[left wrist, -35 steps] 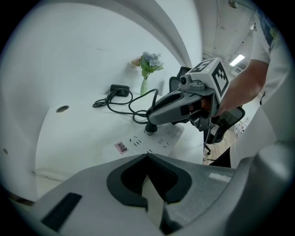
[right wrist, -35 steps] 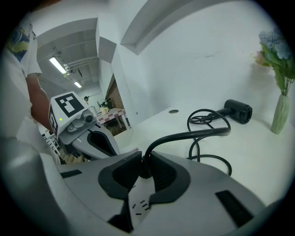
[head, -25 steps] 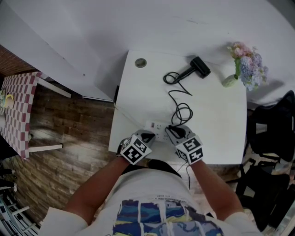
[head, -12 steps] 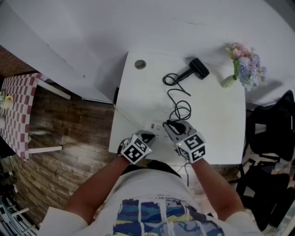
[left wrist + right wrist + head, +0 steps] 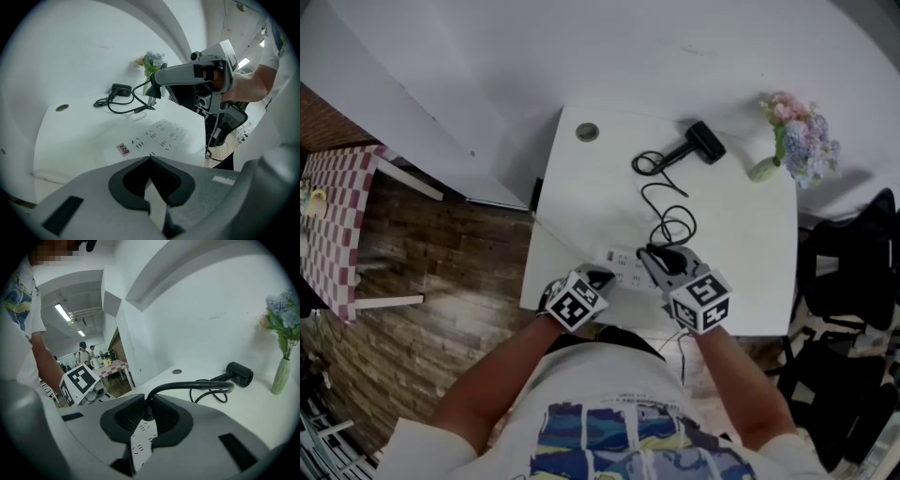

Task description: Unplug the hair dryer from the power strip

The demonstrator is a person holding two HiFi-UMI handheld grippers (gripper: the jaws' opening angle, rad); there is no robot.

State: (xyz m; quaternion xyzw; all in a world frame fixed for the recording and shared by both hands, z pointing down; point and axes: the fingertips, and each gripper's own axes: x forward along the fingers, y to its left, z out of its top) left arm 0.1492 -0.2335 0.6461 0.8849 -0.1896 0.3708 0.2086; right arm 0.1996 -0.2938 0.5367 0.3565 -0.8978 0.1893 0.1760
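Note:
A white power strip [image 5: 623, 264] lies near the front edge of the white table [image 5: 741, 244]. My left gripper [image 5: 598, 276] is shut and its tips rest on the strip's left end [image 5: 154, 138]. Held above the strip, my right gripper [image 5: 657, 259] is shut on the black plug [image 5: 146, 411]. In the left gripper view the plug [image 5: 152, 93] hangs clear of the sockets with its prongs showing. Its black cord [image 5: 667, 200] loops back to the black hair dryer [image 5: 705, 139] at the far side of the table.
A small vase of flowers [image 5: 802, 141] stands at the far right corner. A round cable hole [image 5: 587, 132] sits at the far left. A checkered table [image 5: 337, 216] is off to the left, a black chair [image 5: 853, 272] to the right.
My right gripper has risen off the power strip with the plug in it and shifted slightly right. The left gripper and the strip have stayed put.

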